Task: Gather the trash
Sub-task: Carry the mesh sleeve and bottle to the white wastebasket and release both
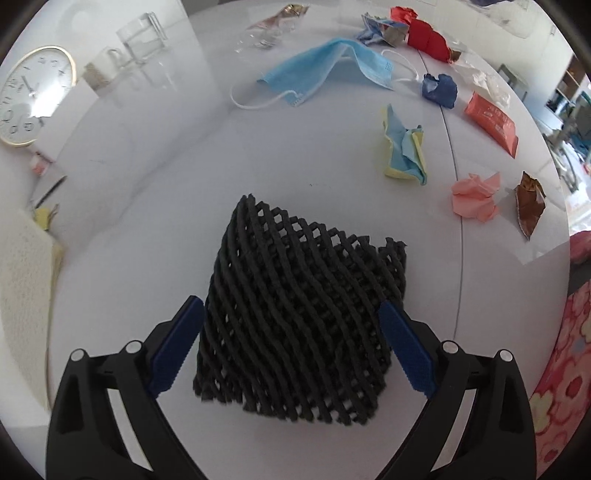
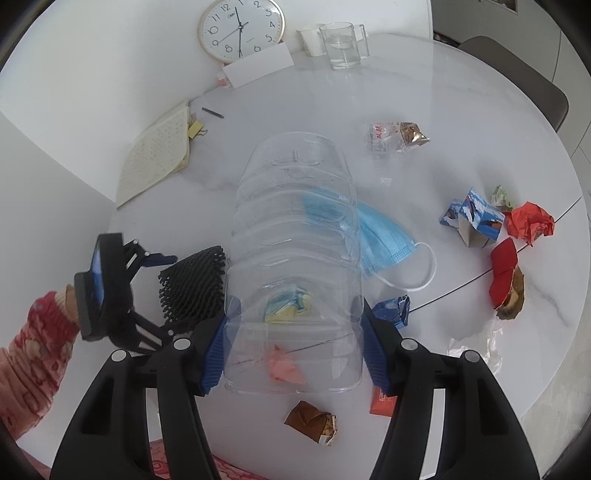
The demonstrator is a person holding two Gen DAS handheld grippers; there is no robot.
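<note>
A black foam net (image 1: 295, 317) lies on the white table between the fingers of my left gripper (image 1: 291, 332), which is open around it; the net also shows in the right wrist view (image 2: 194, 286). My right gripper (image 2: 295, 350) is shut on a clear plastic container (image 2: 295, 258) held above the table. Scattered trash: a blue face mask (image 1: 325, 68), a blue-yellow crumpled paper (image 1: 404, 147), a pink paper ball (image 1: 474, 195), a brown wrapper (image 1: 528, 206), a red packet (image 1: 491, 122), a dark blue wrapper (image 1: 439, 88) and red paper (image 1: 428, 38).
A clock (image 2: 241, 29) leans at the back, beside a glass (image 2: 341, 44) and a paper cup (image 2: 312, 37). A notebook (image 2: 155, 155) and pen (image 2: 212, 112) lie at the left. A clear wrapper (image 2: 395, 138) and a printed carton (image 2: 474, 221) lie to the right.
</note>
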